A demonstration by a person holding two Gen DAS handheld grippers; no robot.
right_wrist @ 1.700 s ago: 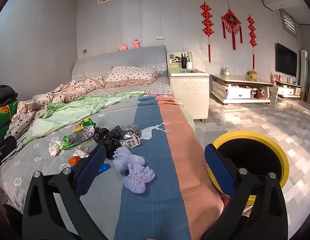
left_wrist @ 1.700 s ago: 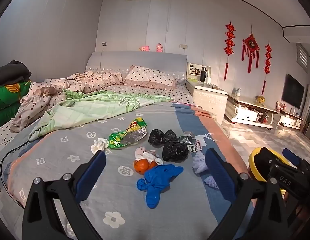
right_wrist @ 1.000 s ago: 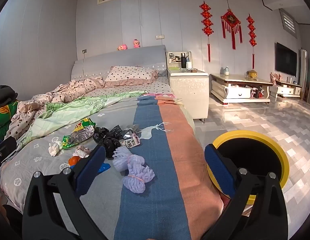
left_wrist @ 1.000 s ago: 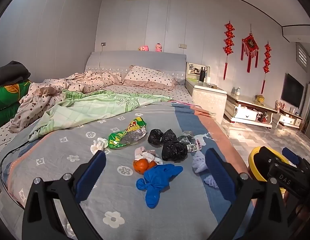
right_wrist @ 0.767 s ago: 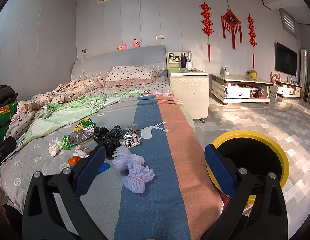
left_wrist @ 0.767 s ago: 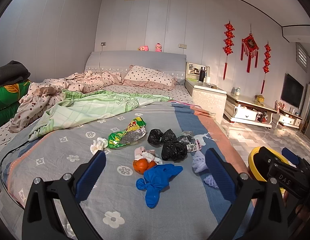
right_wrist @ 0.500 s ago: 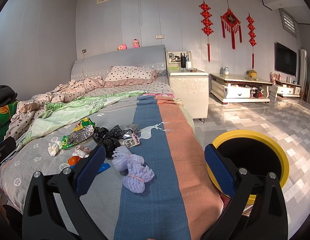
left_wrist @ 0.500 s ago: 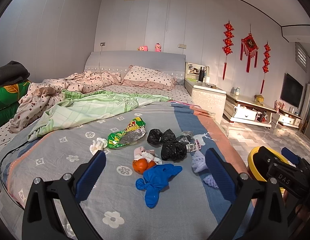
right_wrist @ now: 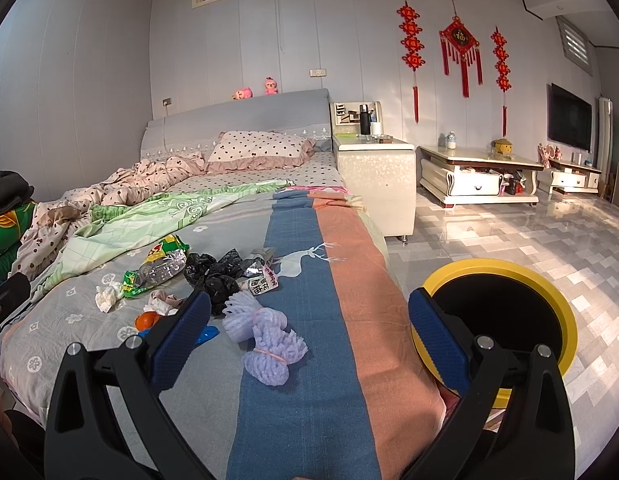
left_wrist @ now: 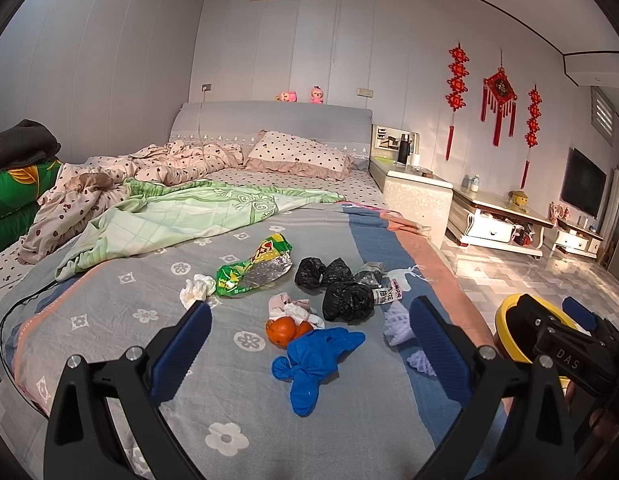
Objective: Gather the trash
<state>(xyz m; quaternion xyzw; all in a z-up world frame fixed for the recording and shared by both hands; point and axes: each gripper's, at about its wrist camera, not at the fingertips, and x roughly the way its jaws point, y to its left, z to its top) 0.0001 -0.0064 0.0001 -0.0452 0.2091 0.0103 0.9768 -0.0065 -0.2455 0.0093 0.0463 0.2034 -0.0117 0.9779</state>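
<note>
Trash lies on the grey bedspread [left_wrist: 121,320]: a blue glove [left_wrist: 311,356], an orange peel [left_wrist: 283,330], black bags [left_wrist: 347,300], a green snack wrapper [left_wrist: 253,270], a white tissue [left_wrist: 197,288] and pale purple foam nets [right_wrist: 265,340]. A yellow-rimmed black bin [right_wrist: 505,320] stands on the floor beside the bed. My left gripper [left_wrist: 309,344] is open and empty above the near bed edge, in front of the glove. My right gripper [right_wrist: 309,340] is open and empty, between the foam nets and the bin.
A green blanket [left_wrist: 181,220] and a dotted quilt [left_wrist: 157,164] lie further up the bed. A white nightstand [right_wrist: 373,172] and a low TV cabinet [right_wrist: 481,176] stand to the right. The tiled floor [right_wrist: 529,236] spreads beyond the bin.
Both views have shifted very slightly; nothing on the bed has moved and both grippers stay open.
</note>
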